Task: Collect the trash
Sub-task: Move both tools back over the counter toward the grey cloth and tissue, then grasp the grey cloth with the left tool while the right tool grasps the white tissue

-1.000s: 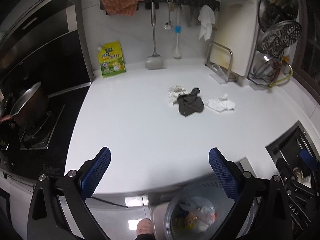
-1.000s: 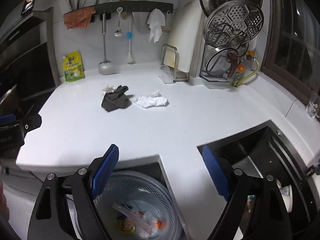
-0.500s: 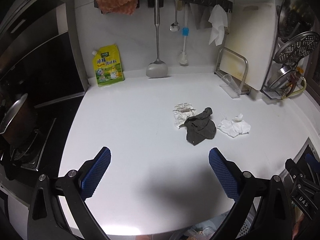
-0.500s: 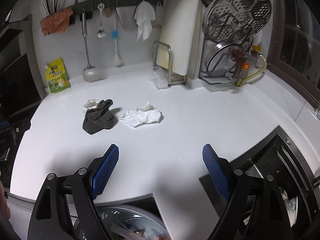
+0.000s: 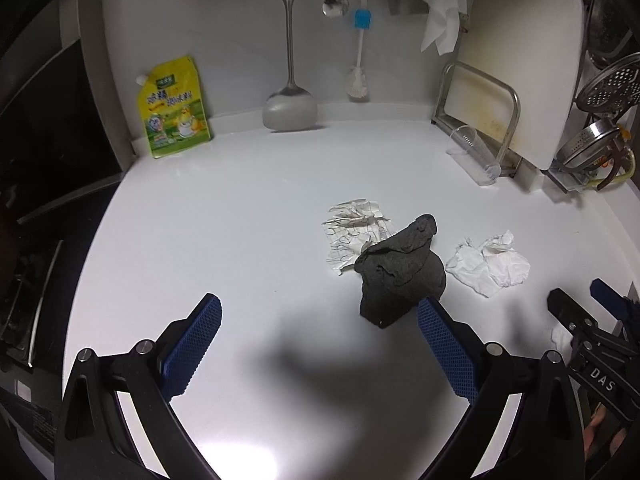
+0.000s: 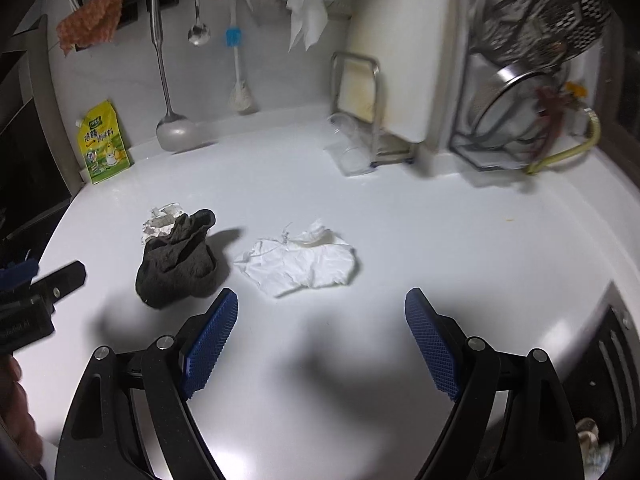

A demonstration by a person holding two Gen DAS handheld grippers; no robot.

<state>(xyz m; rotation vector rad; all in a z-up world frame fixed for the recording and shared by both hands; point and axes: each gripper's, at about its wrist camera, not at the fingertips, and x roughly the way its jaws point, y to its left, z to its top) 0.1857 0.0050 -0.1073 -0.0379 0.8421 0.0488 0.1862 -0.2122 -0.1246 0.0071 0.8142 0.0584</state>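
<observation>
Three pieces of trash lie together on the white counter (image 5: 240, 220): a dark grey crumpled cloth (image 5: 402, 272) (image 6: 178, 262), a crumpled printed wrapper (image 5: 354, 232) (image 6: 160, 218) partly under it, and a crumpled white tissue (image 5: 488, 266) (image 6: 302, 262). My left gripper (image 5: 320, 344) is open and empty just short of the cloth, its right finger beside the cloth's near edge. My right gripper (image 6: 322, 340) is open and empty, just short of the tissue.
A yellow pouch (image 5: 174, 106) leans on the back wall. A ladle (image 5: 290, 108), spoon and brush hang there. A cutting board in a metal holder (image 6: 356, 96), a clear cup on its side (image 5: 474, 154) and a dish rack (image 6: 520, 112) stand at the back right. The stove is left, the sink (image 6: 608, 380) right.
Both grippers have moved forward over the counter toward the trash. The bin below the counter edge has left both views. Both grippers stay open.
</observation>
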